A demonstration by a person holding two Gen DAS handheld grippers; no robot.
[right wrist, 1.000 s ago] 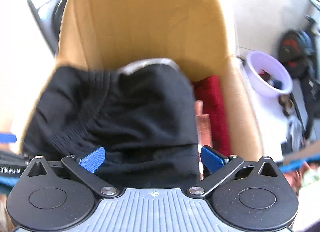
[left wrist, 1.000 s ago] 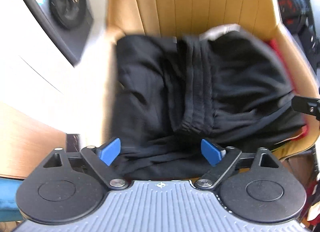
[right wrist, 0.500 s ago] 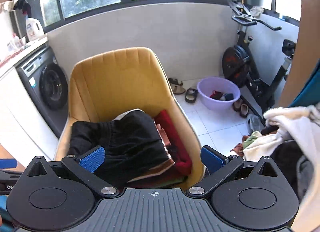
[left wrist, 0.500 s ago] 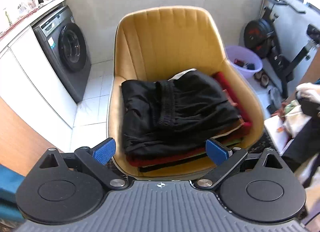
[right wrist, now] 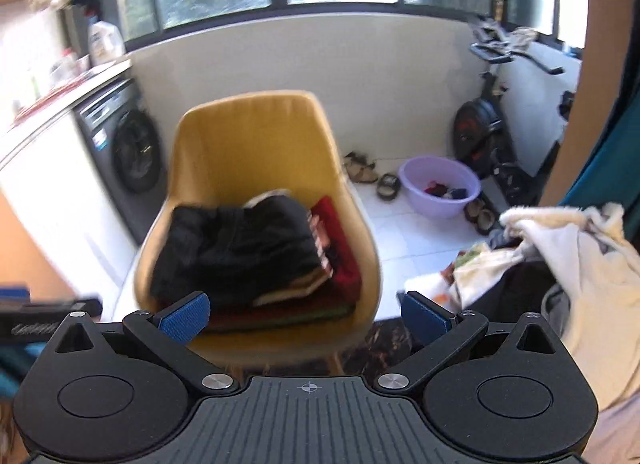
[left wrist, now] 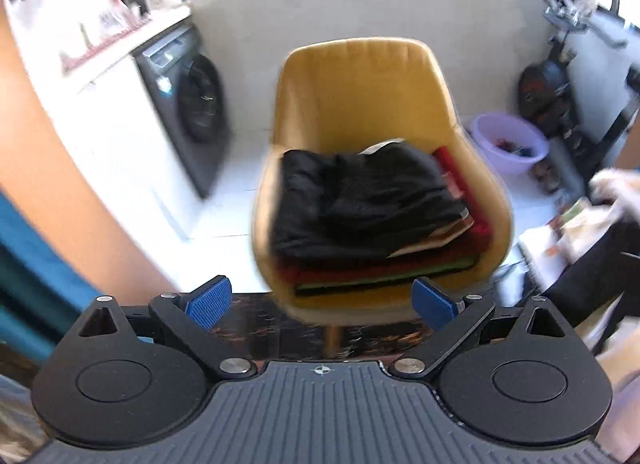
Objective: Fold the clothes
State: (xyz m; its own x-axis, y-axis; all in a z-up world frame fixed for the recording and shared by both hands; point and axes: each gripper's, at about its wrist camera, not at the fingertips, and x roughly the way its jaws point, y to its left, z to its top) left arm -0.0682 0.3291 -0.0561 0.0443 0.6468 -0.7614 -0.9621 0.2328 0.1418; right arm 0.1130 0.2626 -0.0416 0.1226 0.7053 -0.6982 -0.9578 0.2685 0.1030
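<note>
The left claw [left wrist: 320,300] stands wide apart and holds nothing; the right claw [right wrist: 306,316] likewise gapes empty; the folded black garment [left wrist: 360,200] tops the stack of clothes [left wrist: 384,268] on the yellow chair's [left wrist: 360,96] seat; no label or writing is readable through the blur.

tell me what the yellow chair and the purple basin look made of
Yellow chair: looks like soft matte upholstery, maybe velvet or faux suede, with stitched vertical channels on the backrest; motion blur leaves the weave unclear. Purple basin: looks like molded plastic, with a smooth, uniform, slightly glossy wall and a rolled rim.
</note>
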